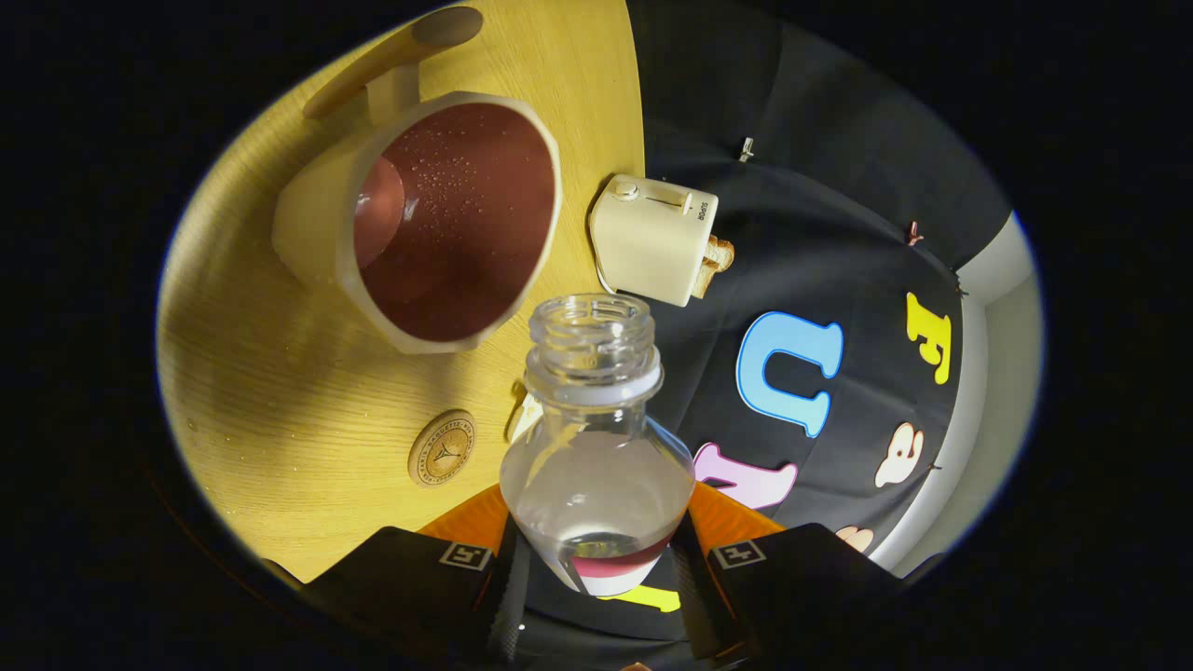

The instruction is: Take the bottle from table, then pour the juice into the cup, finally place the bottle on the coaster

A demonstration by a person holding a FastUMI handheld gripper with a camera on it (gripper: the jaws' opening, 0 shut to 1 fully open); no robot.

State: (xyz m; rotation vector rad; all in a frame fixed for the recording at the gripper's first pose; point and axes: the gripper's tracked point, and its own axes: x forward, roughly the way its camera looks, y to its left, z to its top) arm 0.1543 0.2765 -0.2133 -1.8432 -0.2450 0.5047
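Gripper view, tilted hard so the counter (280, 373) stands like a wall beside the fingers: the gripper (596, 559) is clenched on the bottle (596, 447), one finger pressing each side of its lower body. The bottle is clear and uncapped, and it points forward along the fingers with its open threaded mouth leading. That mouth sits just beside the rim of the cup (438, 224) and has not crossed over it. A little clear liquid pools low in the bottle near the fingers, well back from the neck, so nothing is running out at this angle.

The cup is pale outside and dark reddish inside, with droplets on its inner wall and some liquid lying at its bottom. It has a side handle and stands on the counter with its opening facing the bottle, which is why the bottle is held level with the rim. By this look the pour is either winding down or needs more tilt.

The round wooden coaster (442, 448) lies bare on the counter, near the bottle's shoulder, waiting for the last step. A cream toaster (652, 238) with bread in it stands beyond the cup, near the counter's edge.
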